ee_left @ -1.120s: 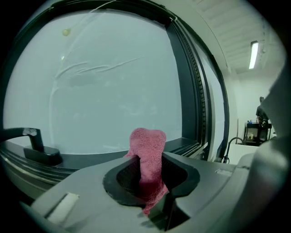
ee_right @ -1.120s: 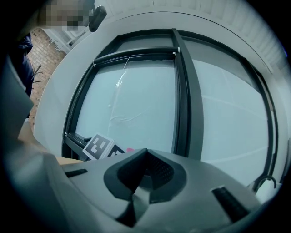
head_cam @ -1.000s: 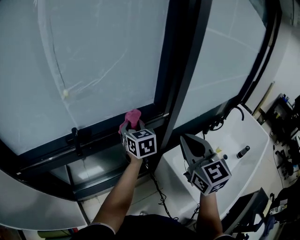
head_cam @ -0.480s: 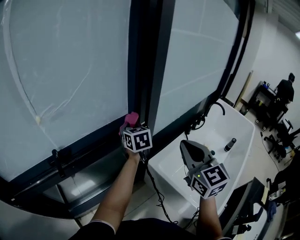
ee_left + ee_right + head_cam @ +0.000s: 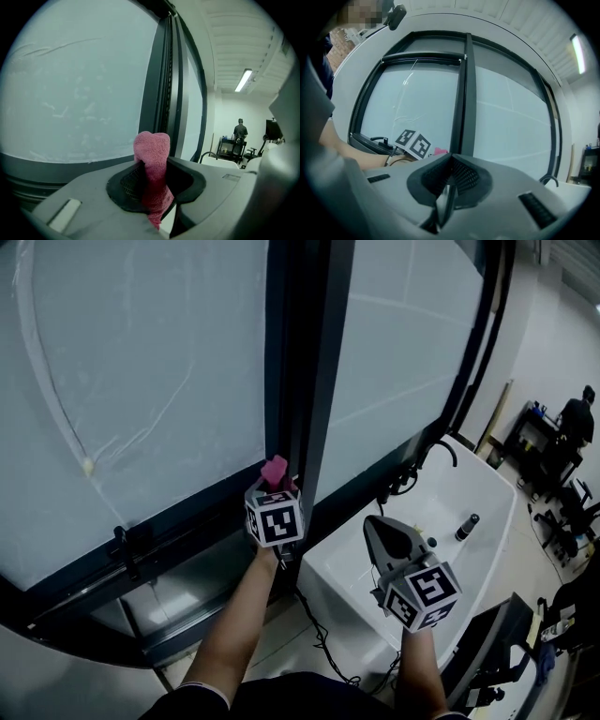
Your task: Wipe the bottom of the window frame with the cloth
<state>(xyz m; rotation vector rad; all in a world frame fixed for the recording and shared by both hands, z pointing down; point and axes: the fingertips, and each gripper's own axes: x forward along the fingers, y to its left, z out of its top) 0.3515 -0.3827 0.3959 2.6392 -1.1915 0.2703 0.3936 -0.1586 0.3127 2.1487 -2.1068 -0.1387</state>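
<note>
Left gripper (image 5: 152, 183) is clamped on the pink cloth (image 5: 152, 154), which pokes up out of the jaws in a folded lump. In the head view the cloth (image 5: 275, 470) sits right at the corner where the bottom rail (image 5: 178, 517) of the window frame meets the dark vertical post (image 5: 295, 381) – can't tell if it's actually pressing on the metal.

Right gripper (image 5: 450, 183) has its jaws together with nothing in them, held off to the side over the white sink (image 5: 497, 493).

The frosted glass (image 5: 141, 362) has streaks and scratch lines. There's a black latch (image 5: 122, 545) further left on the rail, a curved black faucet (image 5: 441, 451), a small dark bottle (image 5: 466, 526) on the sink, and a cable (image 5: 314, 624) on the floor. A person (image 5: 240, 129) stands way back in the room.
</note>
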